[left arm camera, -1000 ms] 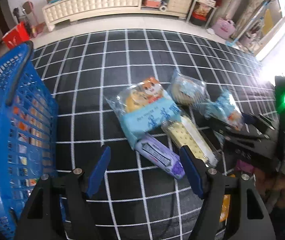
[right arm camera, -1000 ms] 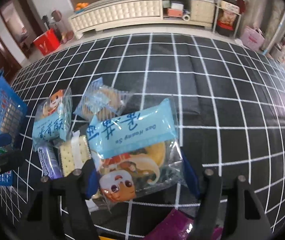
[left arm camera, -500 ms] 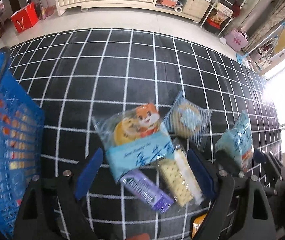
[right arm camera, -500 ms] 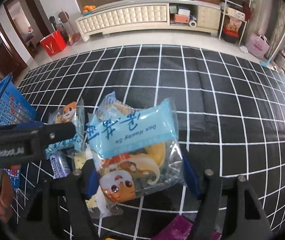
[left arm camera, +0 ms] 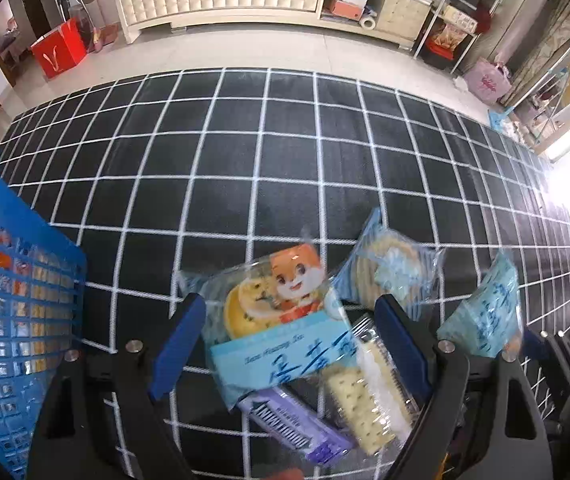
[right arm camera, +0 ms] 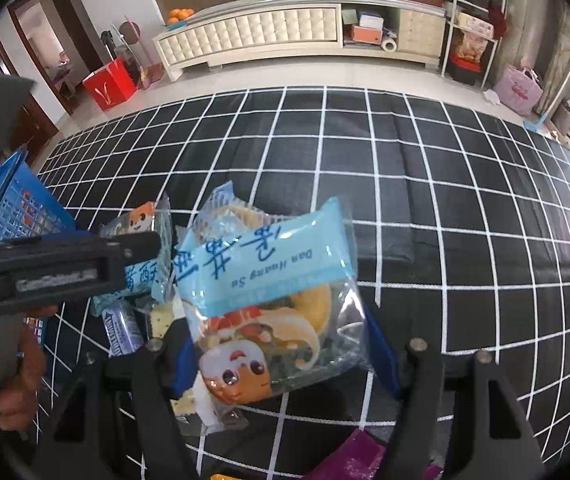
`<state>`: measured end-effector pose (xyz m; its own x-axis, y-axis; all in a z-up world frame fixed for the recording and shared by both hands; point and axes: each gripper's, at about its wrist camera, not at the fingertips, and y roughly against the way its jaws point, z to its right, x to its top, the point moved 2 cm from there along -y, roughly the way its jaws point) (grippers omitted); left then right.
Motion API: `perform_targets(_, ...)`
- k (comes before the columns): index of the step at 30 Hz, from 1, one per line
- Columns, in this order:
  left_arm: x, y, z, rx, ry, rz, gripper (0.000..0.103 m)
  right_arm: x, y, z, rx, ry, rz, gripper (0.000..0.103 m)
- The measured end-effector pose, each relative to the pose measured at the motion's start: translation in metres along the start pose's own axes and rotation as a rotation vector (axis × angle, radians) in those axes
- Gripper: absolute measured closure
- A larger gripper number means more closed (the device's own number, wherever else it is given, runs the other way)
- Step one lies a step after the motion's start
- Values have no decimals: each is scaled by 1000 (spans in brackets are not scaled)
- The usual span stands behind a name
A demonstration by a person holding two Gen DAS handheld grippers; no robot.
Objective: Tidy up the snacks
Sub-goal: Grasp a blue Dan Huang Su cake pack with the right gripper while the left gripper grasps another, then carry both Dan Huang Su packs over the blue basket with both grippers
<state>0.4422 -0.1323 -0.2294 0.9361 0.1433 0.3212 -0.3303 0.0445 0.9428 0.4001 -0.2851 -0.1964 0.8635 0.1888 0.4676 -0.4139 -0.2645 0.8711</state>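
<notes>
1. Right gripper (right arm camera: 281, 360): clenched on a blue egg-yolk pastry packet (right arm camera: 273, 292), lifted clear of the checked mat (right arm camera: 445, 200).
2. Left gripper (left arm camera: 291, 348): jaws spread wide, straddling a second pastry packet (left arm camera: 281, 320) lying on the mat.
3. Touching it: a cracker pack (left arm camera: 369, 396), a purple bar (left arm camera: 297, 428), a round biscuit pack (left arm camera: 393, 268).
4. Handling, judged: light, crinkly film, slippery; contents crumble. Pinch across the sealed edges, gently.
5. Blue basket (left arm camera: 17, 320) stands at left, near.
</notes>
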Motion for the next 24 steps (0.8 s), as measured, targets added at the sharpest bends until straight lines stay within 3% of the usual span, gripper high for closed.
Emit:
perform_targets(4,-1,-16,-8,14,34,-53,18,-1,1,3,1,3,5,29)
perform_targets(11,6,-29,-5,38,57,-55,18,-1,-4,-1,-3,18,-20,29)
perform_targets(15,2,-43,-15,-26,119,-117,18,0,-3,-2,0,23,-18,29)
perform_targets(17,2,-42,-13,-21,105,-103,18,0,-4,-2,4,26,-21,29)
perform_targets(24,-6,-33,3,22,3,-62,34,-1,-5,-3,19,30,-32,29)
